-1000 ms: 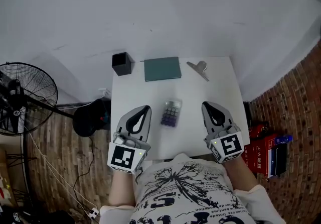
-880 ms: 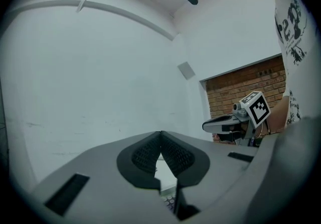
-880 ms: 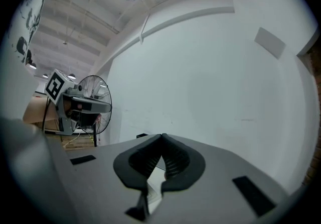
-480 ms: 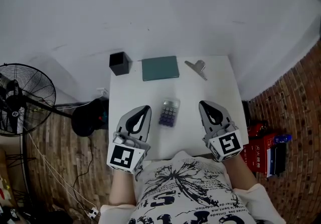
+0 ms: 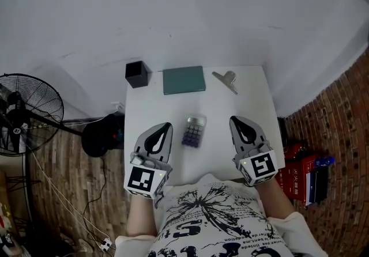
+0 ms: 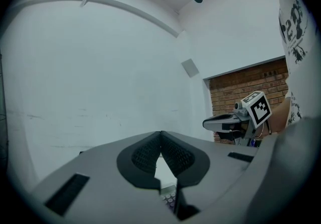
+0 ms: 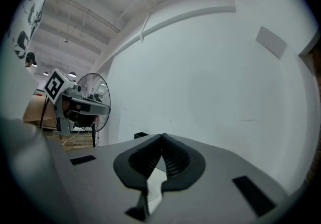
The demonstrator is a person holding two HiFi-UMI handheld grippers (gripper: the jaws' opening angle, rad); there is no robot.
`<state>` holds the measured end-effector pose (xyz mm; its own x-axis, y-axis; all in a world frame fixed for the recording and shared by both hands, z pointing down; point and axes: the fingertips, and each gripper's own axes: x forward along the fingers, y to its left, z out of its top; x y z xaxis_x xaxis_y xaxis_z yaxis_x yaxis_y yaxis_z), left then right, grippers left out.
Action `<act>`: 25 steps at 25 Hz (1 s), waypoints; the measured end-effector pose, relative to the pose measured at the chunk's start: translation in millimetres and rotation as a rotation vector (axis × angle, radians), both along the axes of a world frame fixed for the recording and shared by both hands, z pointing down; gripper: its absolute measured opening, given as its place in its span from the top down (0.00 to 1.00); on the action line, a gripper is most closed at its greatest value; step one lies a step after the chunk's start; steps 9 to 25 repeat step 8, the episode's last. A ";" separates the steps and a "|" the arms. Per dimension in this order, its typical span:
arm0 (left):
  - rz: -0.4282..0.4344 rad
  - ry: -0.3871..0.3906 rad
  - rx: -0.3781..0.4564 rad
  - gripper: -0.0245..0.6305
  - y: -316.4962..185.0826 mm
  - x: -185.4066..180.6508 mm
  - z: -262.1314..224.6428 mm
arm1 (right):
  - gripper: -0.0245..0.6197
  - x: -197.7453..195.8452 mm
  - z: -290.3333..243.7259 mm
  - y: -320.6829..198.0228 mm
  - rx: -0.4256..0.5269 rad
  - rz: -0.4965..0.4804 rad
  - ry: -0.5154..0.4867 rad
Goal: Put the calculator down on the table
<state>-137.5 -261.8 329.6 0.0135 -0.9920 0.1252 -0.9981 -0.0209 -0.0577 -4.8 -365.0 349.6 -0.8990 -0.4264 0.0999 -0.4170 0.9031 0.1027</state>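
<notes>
Flat on the white table (image 5: 230, 106), keys up: calculator (image 5: 195, 131), about midway across and a little nearer the front edge, touched by nothing. Just left of it, left gripper (image 5: 168, 125); just right of it, right gripper (image 5: 235, 119). Both clear of the calculator, both held roughly level over the table's front part and aimed toward the back edge. Only bare tabletop between each gripper and the calculator.

In the left gripper view, ribbed pads (image 6: 150, 151) pressed tip to tip, with nothing gripped. Below, through the gap behind the tips, a sliver of calculator keys. Further right in that view, the right gripper in side profile, marker cube on top. In the right gripper view, the same: jaws closed together at the tips and empty, a strip of table visible beneath.

Along the back edge, well apart from the calculator: black cup (image 5: 137, 74) at the left corner, teal notebook (image 5: 184, 79) beside it, metal clip (image 5: 226, 80) further right.

Off the table: standing fan (image 5: 29, 113) at the left on the brick floor (image 5: 340, 135), dark round object (image 5: 101, 135) against the table's left side, red books (image 5: 297, 169) low at the right. Plain white wall (image 5: 184, 8) behind.
</notes>
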 end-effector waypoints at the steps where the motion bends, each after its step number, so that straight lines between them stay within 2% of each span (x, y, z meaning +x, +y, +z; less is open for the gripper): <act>1: -0.003 0.000 0.001 0.94 0.2 -1.3 -0.1 | 0.94 -0.7 0.1 0.0 -0.004 0.002 -0.001; 25: -0.005 0.013 0.010 0.94 2.3 -5.3 -1.9 | 0.94 -4.9 0.7 2.8 0.007 -0.005 0.004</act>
